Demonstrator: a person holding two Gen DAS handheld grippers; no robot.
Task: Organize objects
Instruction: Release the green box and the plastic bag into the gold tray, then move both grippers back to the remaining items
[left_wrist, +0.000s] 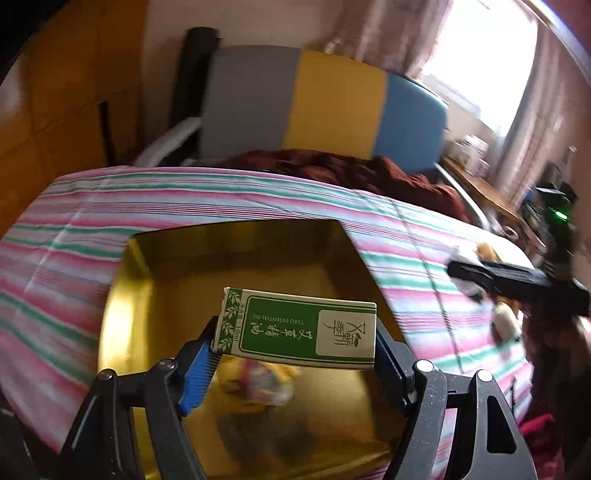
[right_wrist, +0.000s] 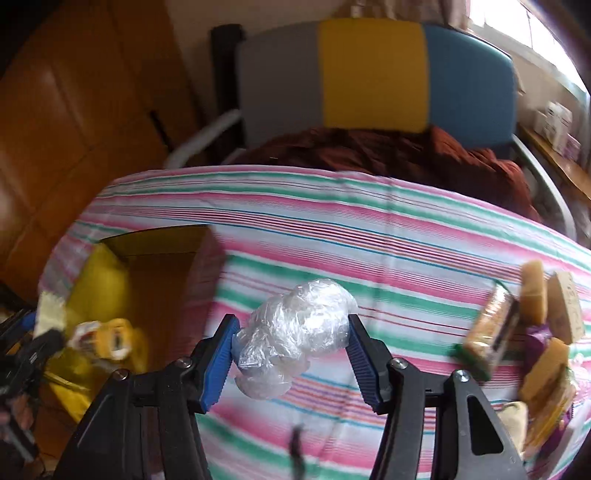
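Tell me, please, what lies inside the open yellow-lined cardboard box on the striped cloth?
Inside the yellow-lined cardboard box lie blurred colourful wrapped packets. The green-and-cream carton held by the left gripper hides part of the floor.

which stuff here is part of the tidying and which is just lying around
In the job:
- green and white box, clamped in the left gripper above the gold box
- crumpled clear plastic bag, clamped in the right gripper
- loose packets on the striped cloth

Just lying about:
- colour-block chair
- dark red blanket
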